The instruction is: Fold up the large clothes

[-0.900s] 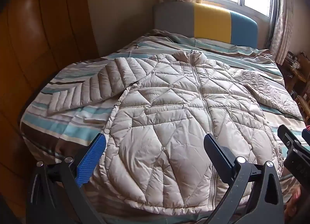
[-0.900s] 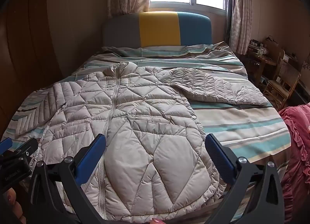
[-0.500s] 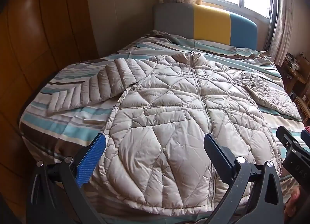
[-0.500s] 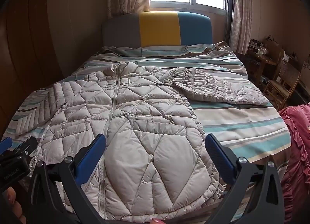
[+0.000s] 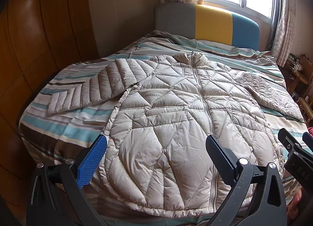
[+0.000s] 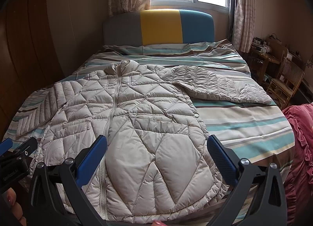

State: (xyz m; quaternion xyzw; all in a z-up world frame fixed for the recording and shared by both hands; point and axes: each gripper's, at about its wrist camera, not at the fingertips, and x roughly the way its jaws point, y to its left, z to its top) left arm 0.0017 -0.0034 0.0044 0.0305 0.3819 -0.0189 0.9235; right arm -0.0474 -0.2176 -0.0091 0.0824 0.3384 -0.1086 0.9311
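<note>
Left wrist view: quilted jacket flat, zipped, on bed; left claw and right claw spread, holding nothing.

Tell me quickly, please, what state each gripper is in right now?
Left gripper: open, holding nothing, above the jacket hem.
Right gripper: open, holding nothing, also above the hem.

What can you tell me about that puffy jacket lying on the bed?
The jacket is pale beige, quilted and puffy, with a slightly shiny fabric. It lies flat, front up, on the striped bed, zipped shut, collar toward the headboard, hem at the near edge. Both sleeves spread out sideways, stitched in narrow ribs, while the body has angular panels. Snap buttons dot its side seams. Neither gripper touches it.
</note>
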